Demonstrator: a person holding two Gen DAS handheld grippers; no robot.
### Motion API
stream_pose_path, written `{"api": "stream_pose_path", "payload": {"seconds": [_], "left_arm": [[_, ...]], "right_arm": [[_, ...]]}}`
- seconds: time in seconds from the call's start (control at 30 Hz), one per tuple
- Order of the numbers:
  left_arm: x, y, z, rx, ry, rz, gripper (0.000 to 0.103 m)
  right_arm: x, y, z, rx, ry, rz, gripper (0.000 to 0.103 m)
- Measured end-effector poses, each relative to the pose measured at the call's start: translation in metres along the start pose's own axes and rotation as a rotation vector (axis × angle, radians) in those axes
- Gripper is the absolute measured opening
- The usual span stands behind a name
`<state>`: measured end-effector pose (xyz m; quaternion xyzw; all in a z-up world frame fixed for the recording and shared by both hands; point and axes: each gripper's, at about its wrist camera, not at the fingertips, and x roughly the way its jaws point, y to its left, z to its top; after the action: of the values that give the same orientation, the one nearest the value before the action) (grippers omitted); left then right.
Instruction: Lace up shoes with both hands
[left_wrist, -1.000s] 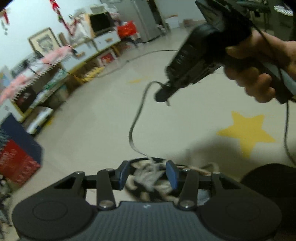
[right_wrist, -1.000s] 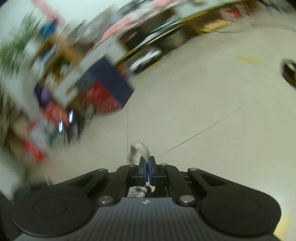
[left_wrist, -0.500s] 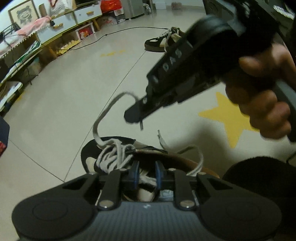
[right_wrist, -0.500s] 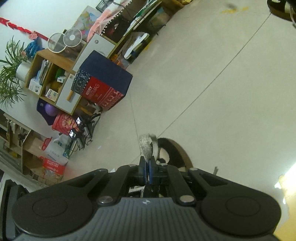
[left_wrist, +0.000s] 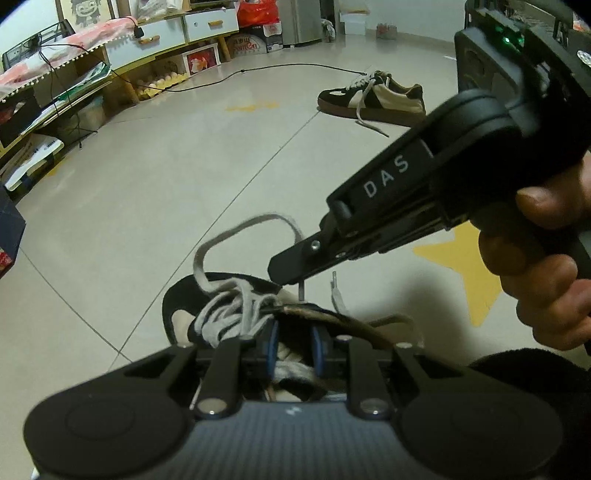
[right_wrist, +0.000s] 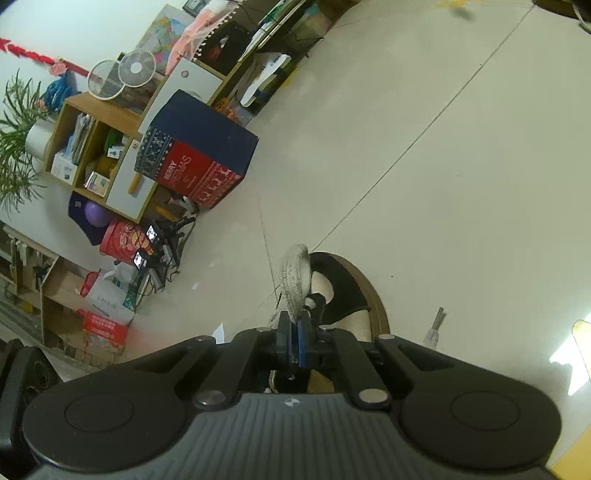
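On the tiled floor (left_wrist: 155, 192), the suede shoe (left_wrist: 192, 306) is lying; right tongs (right_wrist: 294, 341) are pinching its woven lace (right_wrist: 295, 277); left tongs (left_wrist: 294, 345) are clamping the tongue (left_wrist: 291, 369).

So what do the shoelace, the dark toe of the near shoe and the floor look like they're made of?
Shoelace: flat woven fabric, probably cotton; the weave shows plainly where the right gripper pinches it.
Dark toe: matte and fuzzy with no shine, so likely suede, though it could be synthetic.
Floor: large pale tiles, smooth and slightly glossy, with thin joint lines and soft reflections; probably ceramic.
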<state>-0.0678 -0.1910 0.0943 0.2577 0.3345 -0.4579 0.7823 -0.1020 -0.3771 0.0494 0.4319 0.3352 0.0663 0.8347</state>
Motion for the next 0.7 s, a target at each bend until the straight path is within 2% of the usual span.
{"api": "stream_pose_path", "payload": {"seconds": [0.37, 0.7], "left_arm": [[-0.0008, -0.0023, 0.0009, -0.012, -0.010, 0.004, 0.020], [-0.0023, -0.0034, 0.0005, -0.039, -0.015, 0.018, 0.020]], "right_arm": [[0.0052, -0.0011, -0.0013, 0.004, 0.000, -0.010, 0.004], [0.0039, -0.0010, -0.0025, 0.024, -0.003, 0.028, 0.004]]}}
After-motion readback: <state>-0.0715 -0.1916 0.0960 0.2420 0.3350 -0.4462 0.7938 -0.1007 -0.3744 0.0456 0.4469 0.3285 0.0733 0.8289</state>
